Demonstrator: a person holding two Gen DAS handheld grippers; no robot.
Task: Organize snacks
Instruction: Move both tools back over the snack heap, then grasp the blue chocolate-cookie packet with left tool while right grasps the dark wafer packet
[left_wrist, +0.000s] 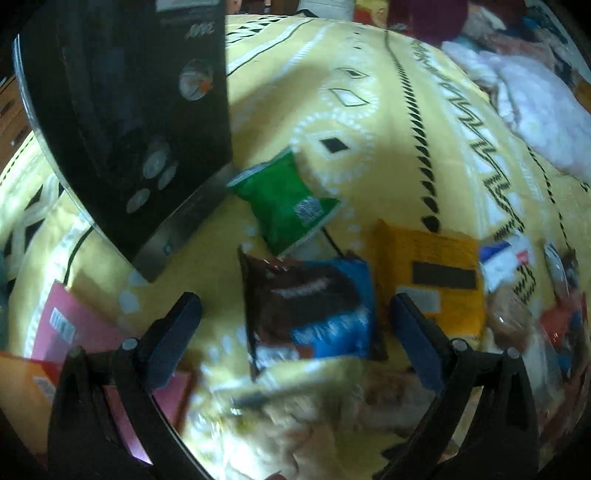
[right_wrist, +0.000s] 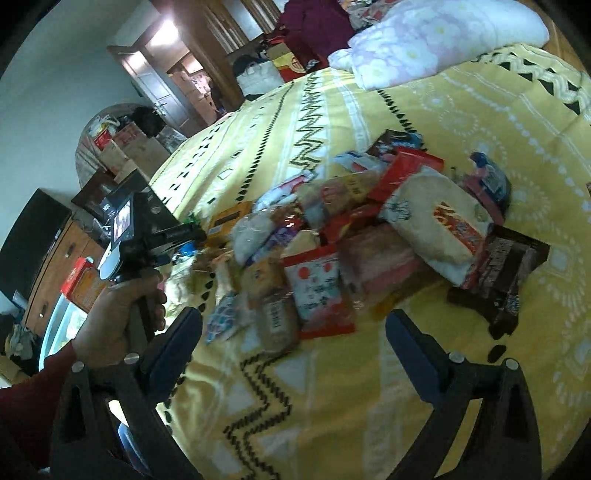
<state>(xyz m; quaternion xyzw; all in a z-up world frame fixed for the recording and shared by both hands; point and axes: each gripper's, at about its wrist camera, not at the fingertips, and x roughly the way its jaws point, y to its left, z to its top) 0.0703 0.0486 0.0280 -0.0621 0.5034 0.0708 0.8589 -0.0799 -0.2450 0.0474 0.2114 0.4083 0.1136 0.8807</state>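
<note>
Snack packets lie on a yellow patterned bedspread. In the left wrist view my left gripper is open and empty, hovering over a brown-and-blue packet. A green packet lies beyond it and a yellow packet to its right. In the right wrist view my right gripper is open and empty, just short of a heap of packets: a red-and-white one, a large white one, a dark brown one. The left gripper shows at the left, held in a hand.
A black box stands tilted at the left in the left wrist view. Pink and orange packets lie at lower left. A pale quilt lies at the bed's far end. Furniture and boxes stand beyond the bed.
</note>
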